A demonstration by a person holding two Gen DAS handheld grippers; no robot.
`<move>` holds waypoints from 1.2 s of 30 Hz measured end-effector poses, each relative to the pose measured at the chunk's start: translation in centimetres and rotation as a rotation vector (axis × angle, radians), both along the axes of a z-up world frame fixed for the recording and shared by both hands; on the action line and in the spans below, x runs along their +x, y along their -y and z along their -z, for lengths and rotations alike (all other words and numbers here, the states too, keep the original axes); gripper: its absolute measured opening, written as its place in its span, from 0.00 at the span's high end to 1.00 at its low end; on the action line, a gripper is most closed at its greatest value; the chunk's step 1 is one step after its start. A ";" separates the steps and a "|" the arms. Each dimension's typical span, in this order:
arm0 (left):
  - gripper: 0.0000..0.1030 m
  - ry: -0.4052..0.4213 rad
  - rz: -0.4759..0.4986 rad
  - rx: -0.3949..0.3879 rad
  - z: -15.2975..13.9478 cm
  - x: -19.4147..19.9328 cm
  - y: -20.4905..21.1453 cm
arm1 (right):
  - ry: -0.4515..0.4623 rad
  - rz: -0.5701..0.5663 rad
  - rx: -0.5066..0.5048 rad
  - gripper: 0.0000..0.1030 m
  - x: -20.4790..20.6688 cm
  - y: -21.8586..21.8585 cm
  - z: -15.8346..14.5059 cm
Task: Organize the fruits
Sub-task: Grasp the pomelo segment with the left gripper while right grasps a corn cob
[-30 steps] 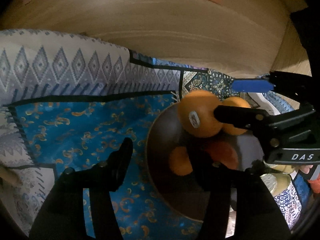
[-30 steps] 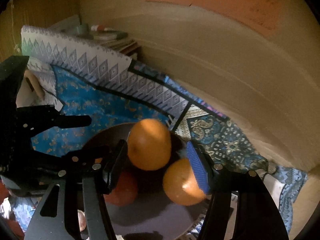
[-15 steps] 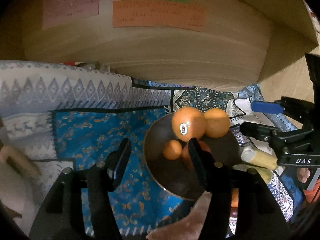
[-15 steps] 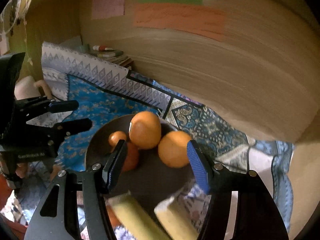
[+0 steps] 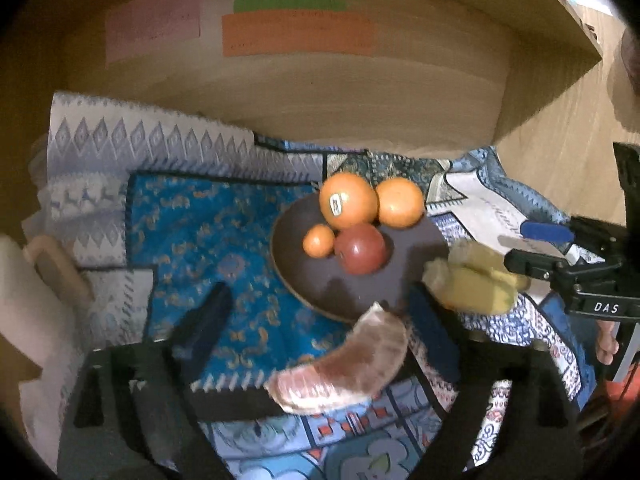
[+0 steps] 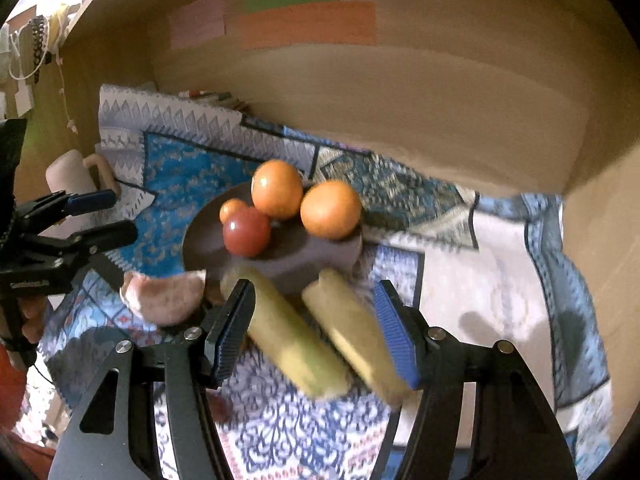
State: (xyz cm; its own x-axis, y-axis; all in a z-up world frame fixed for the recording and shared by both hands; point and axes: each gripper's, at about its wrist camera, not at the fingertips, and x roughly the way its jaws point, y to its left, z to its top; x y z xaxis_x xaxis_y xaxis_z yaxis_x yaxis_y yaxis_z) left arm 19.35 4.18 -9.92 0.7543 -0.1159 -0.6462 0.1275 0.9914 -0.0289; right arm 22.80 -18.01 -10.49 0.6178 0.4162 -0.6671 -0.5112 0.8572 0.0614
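Fruits (image 5: 348,204) on plate (image 5: 340,292), bananas (image 6: 320,336) before it

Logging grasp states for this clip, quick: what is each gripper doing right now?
Left gripper: open, holding nothing; pomelo wedge lies on the cloth between its fingers.
Right gripper: open, holding nothing; two bananas lie between its fingers.

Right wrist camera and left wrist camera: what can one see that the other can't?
Only the right wrist view shows the string hanging at the far left, and the left tool, open and empty. Only the left wrist view shows the sticker on one big orange, and the right tool, open.

Both show the dark plate holding two big oranges, a small orange and a red apple. Beside the plate, both show the pink fruit slice, the bananas, the patterned cloths and the coloured paper notes.
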 end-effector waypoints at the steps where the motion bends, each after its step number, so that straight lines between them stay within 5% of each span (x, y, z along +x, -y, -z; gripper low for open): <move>1: 0.08 -0.005 0.002 0.001 0.3 -0.3 0.1 | -0.016 0.005 0.005 0.43 -0.3 0.2 0.6; 11: 0.04 -0.112 0.031 0.087 5.1 0.0 1.2 | -0.091 0.016 -0.032 0.43 -1.2 0.3 4.4; 26: 0.00 -0.209 0.142 0.025 7.1 1.3 1.6 | -0.104 0.019 -0.072 0.46 0.0 -0.3 5.2; 36: 0.23 -0.191 0.140 0.030 6.8 -0.1 1.6 | -0.136 -0.016 -0.027 0.65 -3.3 0.3 5.0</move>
State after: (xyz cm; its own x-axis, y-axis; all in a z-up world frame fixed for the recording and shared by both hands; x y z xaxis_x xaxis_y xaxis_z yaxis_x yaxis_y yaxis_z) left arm 19.21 2.54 -16.77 0.5958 -0.1895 -0.7805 0.2588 0.9652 -0.0368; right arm 19.53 -18.29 -15.45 0.5142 0.4063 -0.7553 -0.5134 0.8513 0.1084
